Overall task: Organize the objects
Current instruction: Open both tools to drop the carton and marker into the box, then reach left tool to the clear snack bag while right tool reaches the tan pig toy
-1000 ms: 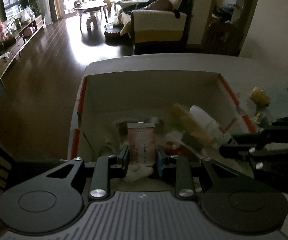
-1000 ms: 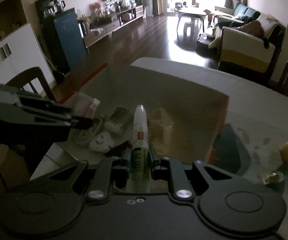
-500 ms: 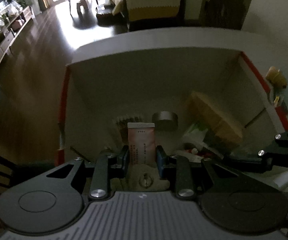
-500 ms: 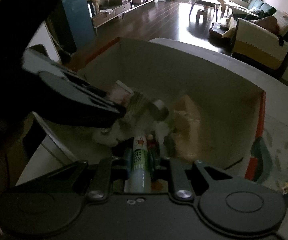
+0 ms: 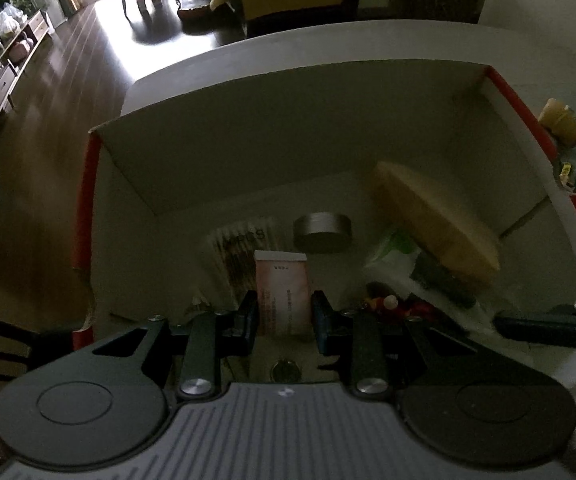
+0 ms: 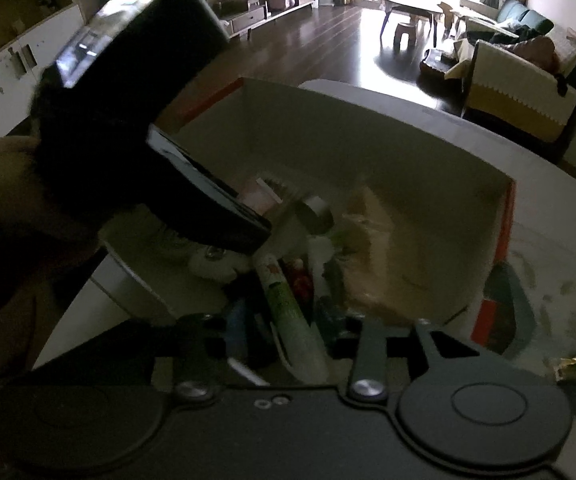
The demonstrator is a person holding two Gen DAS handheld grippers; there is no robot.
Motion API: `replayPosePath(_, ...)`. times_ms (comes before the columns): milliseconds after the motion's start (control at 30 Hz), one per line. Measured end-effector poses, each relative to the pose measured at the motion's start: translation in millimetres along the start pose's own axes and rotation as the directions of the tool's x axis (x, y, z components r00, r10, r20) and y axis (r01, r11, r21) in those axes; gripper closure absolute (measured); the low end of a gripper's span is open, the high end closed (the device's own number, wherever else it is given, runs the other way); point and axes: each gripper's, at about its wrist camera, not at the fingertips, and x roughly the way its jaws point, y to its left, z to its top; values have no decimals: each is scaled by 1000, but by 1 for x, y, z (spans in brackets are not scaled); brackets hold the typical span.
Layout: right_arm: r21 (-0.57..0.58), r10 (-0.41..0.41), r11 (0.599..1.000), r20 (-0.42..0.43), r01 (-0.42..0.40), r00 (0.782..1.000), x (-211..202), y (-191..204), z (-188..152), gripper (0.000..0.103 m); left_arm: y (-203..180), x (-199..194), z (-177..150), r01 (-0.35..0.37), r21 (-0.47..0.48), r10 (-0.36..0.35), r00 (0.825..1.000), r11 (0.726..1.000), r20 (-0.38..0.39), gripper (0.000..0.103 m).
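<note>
Fingers of the left gripper (image 5: 281,314) clamp a pink sachet (image 5: 281,292) low inside the box (image 5: 247,136), ready to drop; its print is unreadable. Right gripper (image 6: 288,328) fingers look parted around a green-labelled tube (image 6: 288,312) lying among the box's contents.

A home living room: a sofa (image 6: 528,76) with a yellow-trimmed throw, a coffee table (image 6: 408,4), a media console (image 6: 271,4), and dark wood flooring (image 5: 67,128).

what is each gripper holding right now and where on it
Left gripper: a pink packet, pinched by its lower sides. Right gripper: jaws spread, the green and white tube lies loose between them, so nothing is held.
</note>
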Motion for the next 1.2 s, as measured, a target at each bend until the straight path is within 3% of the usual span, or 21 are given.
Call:
replayPosePath(133,5,-3,1000,30,3,1000,-16,-3,-6,50,1,1,4,0,-35,0,1000,999,-4,75)
replayPosePath(200,19,5,1000,45,-6,999,-24,-7,-8,46,3,-2,2,4,-53,-4,1000,999,0,68)
replayPosePath(267,32,10,999,60,-12,998,-33,-11,-11,44,3,-7,-1,1,-63,0,1000,998,19,37)
replayPosePath(333,40,9,999,72,-12,997,-40,-15,-15,42,1,-15,-3,-6,-70,9,999,998,49,30)
replayPosePath(767,94,28,995,143,-41,989,-85,-44,-36,30,8,-58,-21,7,-158,13,992,987,123,30)
replayPosePath(1200,80,20,996,188,-36,982,-130,-80,-67,14,-40,-103,-38,35,-171,-1,981,985,194,30)
